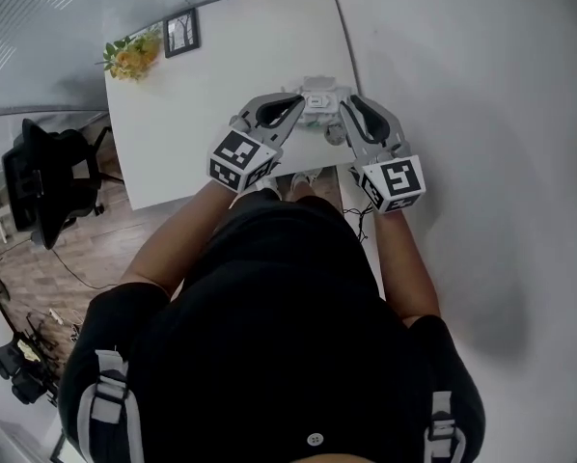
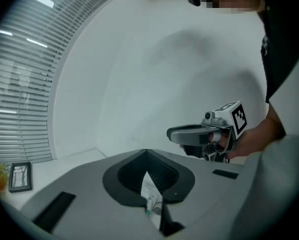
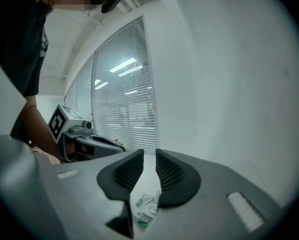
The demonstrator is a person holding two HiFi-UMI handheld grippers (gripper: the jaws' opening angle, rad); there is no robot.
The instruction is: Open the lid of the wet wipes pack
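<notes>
In the head view both grippers are raised in front of the person, tips facing each other, with the white and green wet wipes pack (image 1: 317, 99) between them. My left gripper (image 1: 304, 102) is shut on a thin edge of the pack (image 2: 150, 196), which shows as a white strip pinched between the dark pads. My right gripper (image 1: 340, 109) holds the crumpled pack (image 3: 145, 207) low between its pads, while its tips (image 3: 149, 156) stand a narrow gap apart. The pack's lid cannot be made out. Each gripper view shows the other gripper: the right gripper (image 2: 192, 133) and the left gripper (image 3: 97, 143).
Below the grippers is a white table (image 1: 221, 85) with a small picture frame (image 1: 181, 33) and yellow flowers (image 1: 132, 56) at its far left corner. A black office chair (image 1: 42, 177) stands on the wooden floor to the left. A white wall rises at the right.
</notes>
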